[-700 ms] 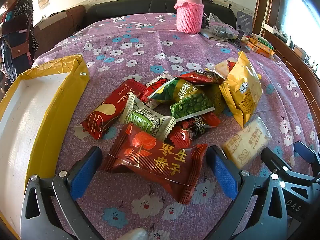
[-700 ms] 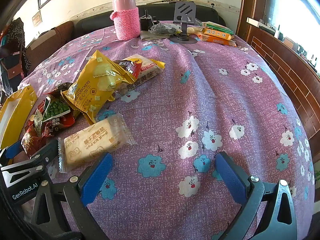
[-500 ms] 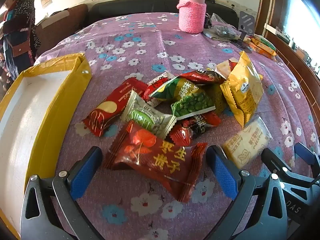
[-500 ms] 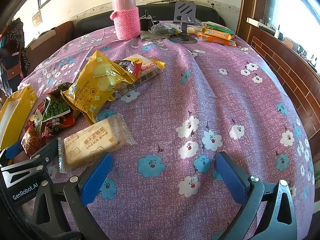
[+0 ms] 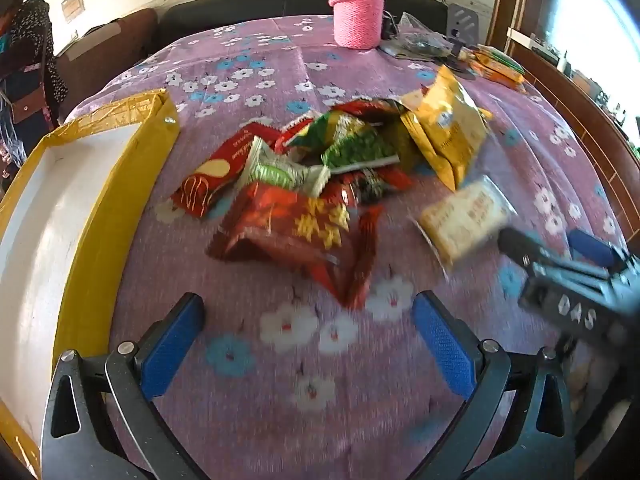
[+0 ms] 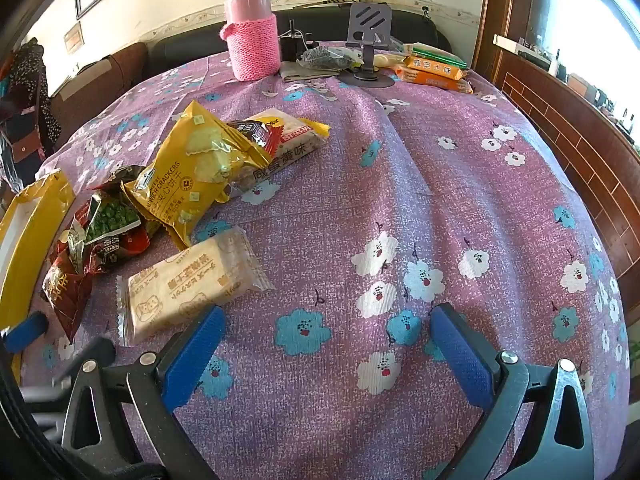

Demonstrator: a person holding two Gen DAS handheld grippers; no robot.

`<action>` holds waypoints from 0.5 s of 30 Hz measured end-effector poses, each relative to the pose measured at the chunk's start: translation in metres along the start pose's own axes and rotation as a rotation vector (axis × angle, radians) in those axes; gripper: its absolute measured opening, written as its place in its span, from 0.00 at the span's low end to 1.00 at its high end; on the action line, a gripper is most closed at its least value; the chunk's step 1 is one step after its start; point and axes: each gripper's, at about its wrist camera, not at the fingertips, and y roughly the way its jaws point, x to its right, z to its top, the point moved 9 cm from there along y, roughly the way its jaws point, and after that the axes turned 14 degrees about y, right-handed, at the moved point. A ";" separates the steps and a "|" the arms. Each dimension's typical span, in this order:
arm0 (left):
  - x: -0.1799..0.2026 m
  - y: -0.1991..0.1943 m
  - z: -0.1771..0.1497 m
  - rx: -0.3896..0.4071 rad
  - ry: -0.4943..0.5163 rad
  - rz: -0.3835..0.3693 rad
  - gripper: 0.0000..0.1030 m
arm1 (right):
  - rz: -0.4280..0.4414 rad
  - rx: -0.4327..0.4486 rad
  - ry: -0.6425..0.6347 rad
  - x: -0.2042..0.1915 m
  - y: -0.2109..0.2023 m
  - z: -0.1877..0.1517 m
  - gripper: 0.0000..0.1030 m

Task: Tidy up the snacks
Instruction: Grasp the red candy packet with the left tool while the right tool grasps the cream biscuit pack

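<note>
A pile of snack packets lies on the purple flowered tablecloth. In the left wrist view the red packet with gold characters (image 5: 296, 236) is nearest, with a green-and-white packet (image 5: 280, 168), a yellow cracker bag (image 5: 448, 132) and a pale biscuit packet (image 5: 464, 220) around it. A yellow box with a white inside (image 5: 100, 208) stands at the left. My left gripper (image 5: 308, 344) is open and empty, short of the red packet. My right gripper (image 6: 328, 352) is open and empty over bare cloth, just right of the biscuit packet (image 6: 188, 284). The cracker bag (image 6: 192, 176) lies beyond.
A pink knit-covered flask (image 6: 252, 36) stands at the table's far side with a phone stand (image 6: 368, 40), a dark bag and orange packets (image 6: 432, 74). A sofa lies behind the table. A wooden wall runs along the right. A person stands at far left (image 5: 24, 80).
My left gripper has pulled back and up from the red packet, which now lies beyond the fingertips; the view is motion-blurred. The right gripper has barely moved.
</note>
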 end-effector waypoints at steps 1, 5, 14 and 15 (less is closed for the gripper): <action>0.002 -0.002 -0.002 -0.004 0.004 -0.002 1.00 | 0.000 -0.001 0.000 0.000 0.000 0.000 1.00; 0.012 -0.010 -0.014 -0.021 0.080 -0.066 1.00 | -0.002 -0.026 -0.007 0.000 0.000 0.000 1.00; 0.010 -0.018 -0.028 -0.051 0.081 -0.103 1.00 | -0.002 -0.041 -0.025 -0.002 0.002 -0.001 1.00; 0.010 -0.020 -0.029 -0.056 0.094 -0.108 0.97 | 0.001 -0.051 -0.036 -0.003 0.003 -0.001 1.00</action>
